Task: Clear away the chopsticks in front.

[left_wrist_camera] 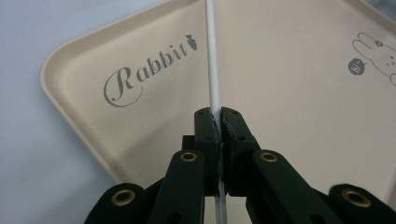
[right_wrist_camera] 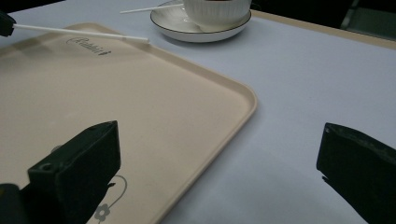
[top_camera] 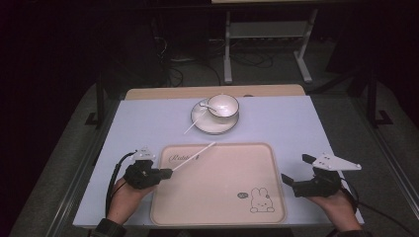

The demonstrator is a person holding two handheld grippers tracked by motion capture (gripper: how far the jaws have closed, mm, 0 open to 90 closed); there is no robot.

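Over the tray's near-left corner, your left gripper pinches the white stick — light, thin, slippery; grip near its end. Right gripper — jaws spread, empty.

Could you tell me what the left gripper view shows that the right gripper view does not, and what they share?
The left gripper view alone shows the left gripper shut on the white stick, the lettering up close, and a rabbit drawing. The right gripper view alone shows the right gripper open and holding nothing, plus the cup on its saucer. Both show the beige tray and that stick.
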